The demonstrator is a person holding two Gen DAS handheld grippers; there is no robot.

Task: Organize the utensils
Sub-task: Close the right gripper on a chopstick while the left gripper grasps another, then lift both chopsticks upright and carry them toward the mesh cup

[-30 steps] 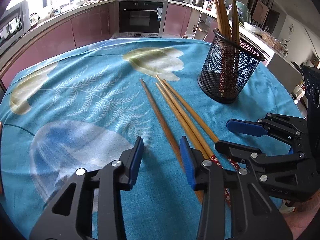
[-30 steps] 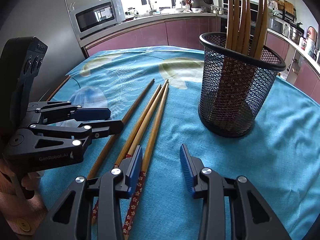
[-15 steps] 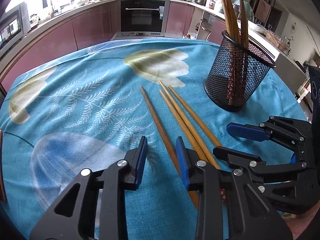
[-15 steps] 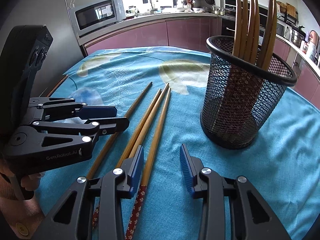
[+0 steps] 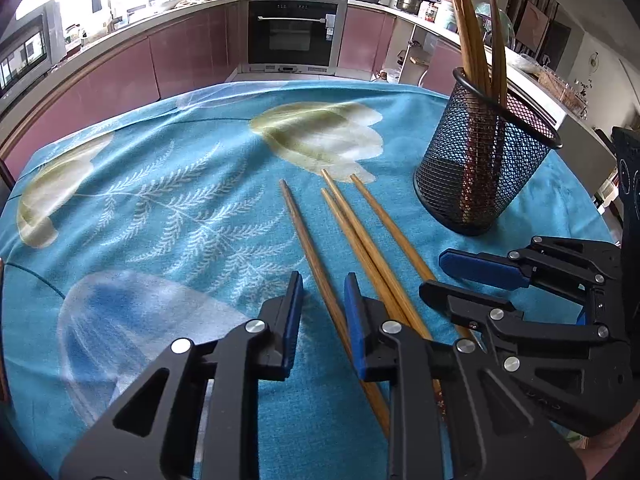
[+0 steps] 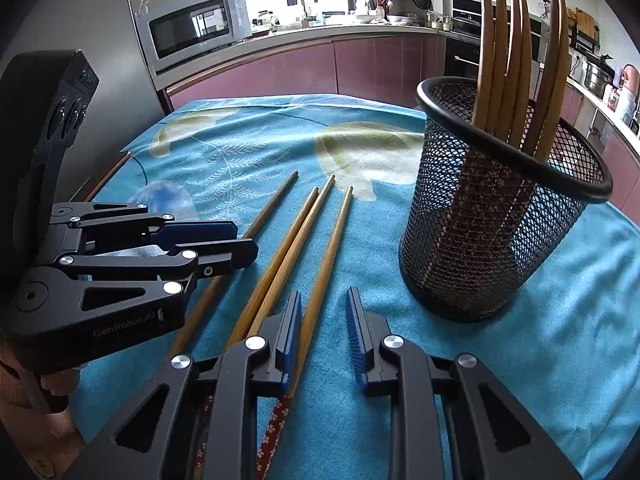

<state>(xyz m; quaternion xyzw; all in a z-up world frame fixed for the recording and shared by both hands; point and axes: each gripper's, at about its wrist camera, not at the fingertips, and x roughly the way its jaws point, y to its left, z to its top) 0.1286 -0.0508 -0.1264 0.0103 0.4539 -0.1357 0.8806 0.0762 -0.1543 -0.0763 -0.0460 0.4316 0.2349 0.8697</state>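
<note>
My left gripper (image 5: 320,312) hangs low over a blue cloth (image 5: 160,208), jaws closing around the darkest chopstick (image 5: 308,248), which runs between the pads but is not yet pinched. My right gripper (image 6: 322,332) is also closing; the rightmost chopstick (image 6: 328,256) lies against its left pad. Four chopsticks lie side by side, long axes pointing away from me, tips toward the mesh cup (image 6: 492,240) ahead on the right. The right gripper is nearer the cup.

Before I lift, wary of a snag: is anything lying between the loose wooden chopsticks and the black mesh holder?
Nothing visible does. Only bare blue floral tablecloth separates the four loose wooden chopsticks from the black mesh holder.
</note>
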